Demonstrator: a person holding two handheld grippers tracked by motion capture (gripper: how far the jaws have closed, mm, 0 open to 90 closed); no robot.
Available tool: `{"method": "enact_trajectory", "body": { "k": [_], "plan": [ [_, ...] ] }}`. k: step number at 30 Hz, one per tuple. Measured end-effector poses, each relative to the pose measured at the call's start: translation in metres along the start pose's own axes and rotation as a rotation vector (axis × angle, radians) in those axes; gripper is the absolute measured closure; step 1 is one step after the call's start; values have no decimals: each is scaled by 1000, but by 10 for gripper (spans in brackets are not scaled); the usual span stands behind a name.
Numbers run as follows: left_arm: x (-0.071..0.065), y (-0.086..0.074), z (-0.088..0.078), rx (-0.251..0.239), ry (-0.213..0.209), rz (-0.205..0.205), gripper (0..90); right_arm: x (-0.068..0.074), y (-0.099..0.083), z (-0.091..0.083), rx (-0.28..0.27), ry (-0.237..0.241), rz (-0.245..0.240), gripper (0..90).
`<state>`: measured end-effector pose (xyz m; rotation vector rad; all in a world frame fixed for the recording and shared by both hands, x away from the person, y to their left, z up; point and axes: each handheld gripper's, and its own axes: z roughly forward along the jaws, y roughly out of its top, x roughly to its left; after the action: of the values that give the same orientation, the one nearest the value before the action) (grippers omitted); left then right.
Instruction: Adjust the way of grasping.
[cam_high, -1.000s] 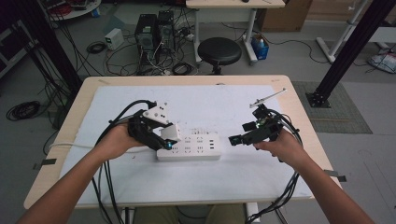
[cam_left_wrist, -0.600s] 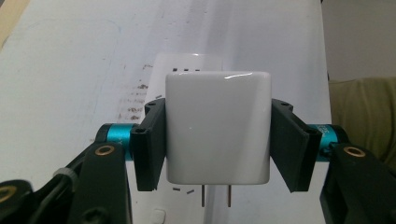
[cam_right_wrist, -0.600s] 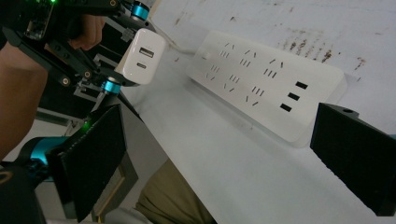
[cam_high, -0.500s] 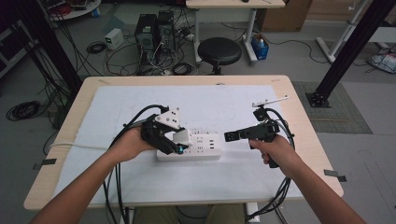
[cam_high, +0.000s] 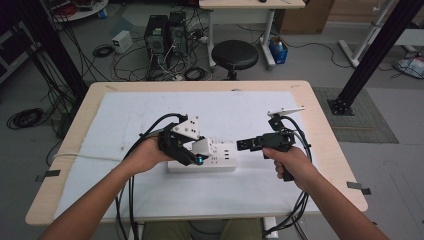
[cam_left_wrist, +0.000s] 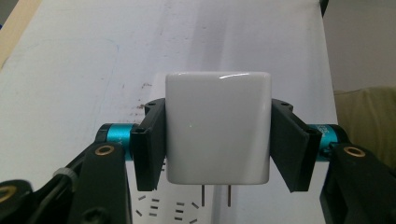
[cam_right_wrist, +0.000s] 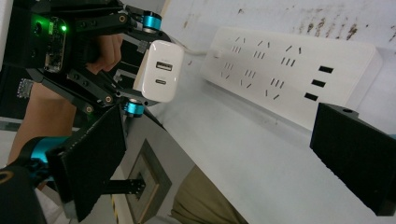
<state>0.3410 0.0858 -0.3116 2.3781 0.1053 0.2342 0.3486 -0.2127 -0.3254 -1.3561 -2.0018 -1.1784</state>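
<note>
Above the power strip (cam_high: 202, 157) on the worktop (cam_high: 300, 187), the left gripper (cam_left_wrist: 218, 140) clamps the white charger (cam_left_wrist: 218, 128) by its flat sides, prongs down. Judged light, rigid, glossy and slip-prone; flat-side hold suits it. Right gripper (cam_high: 242, 145) stands open, empty.

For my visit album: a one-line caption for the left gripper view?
Black jaws clamp a white charger, prongs hanging just above the power strip.

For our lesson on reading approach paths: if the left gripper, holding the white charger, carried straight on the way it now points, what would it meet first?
Probably the white power strip. The left gripper holds the charger with its prongs pointing down at the strip's sockets just beneath, so the prongs would likely arrive first; the remaining gap is hard to judge.
</note>
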Motion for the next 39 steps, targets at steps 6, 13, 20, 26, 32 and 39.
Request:
{"method": "enact_trajectory", "body": {
  "k": [6,13,20,26,32,39],
  "plan": [
    [-3,4,5,6,-10,30,423,1,-1,4,10,19,23,45],
    [-6,13,11,-17,-16,43,423,3,1,16,36,25,41,47],
    [-8,19,19,-34,-14,60,424,8,4,28,60,52,50,80],
    [-9,24,24,-52,-15,61,423,7,6,33,51,72,62,154],
    [-10,26,26,-62,-17,62,423,6,8,40,68,73,63,187],
    [-10,27,27,-67,-14,68,423,4,10,46,80,118,67,321]
  ]
}}
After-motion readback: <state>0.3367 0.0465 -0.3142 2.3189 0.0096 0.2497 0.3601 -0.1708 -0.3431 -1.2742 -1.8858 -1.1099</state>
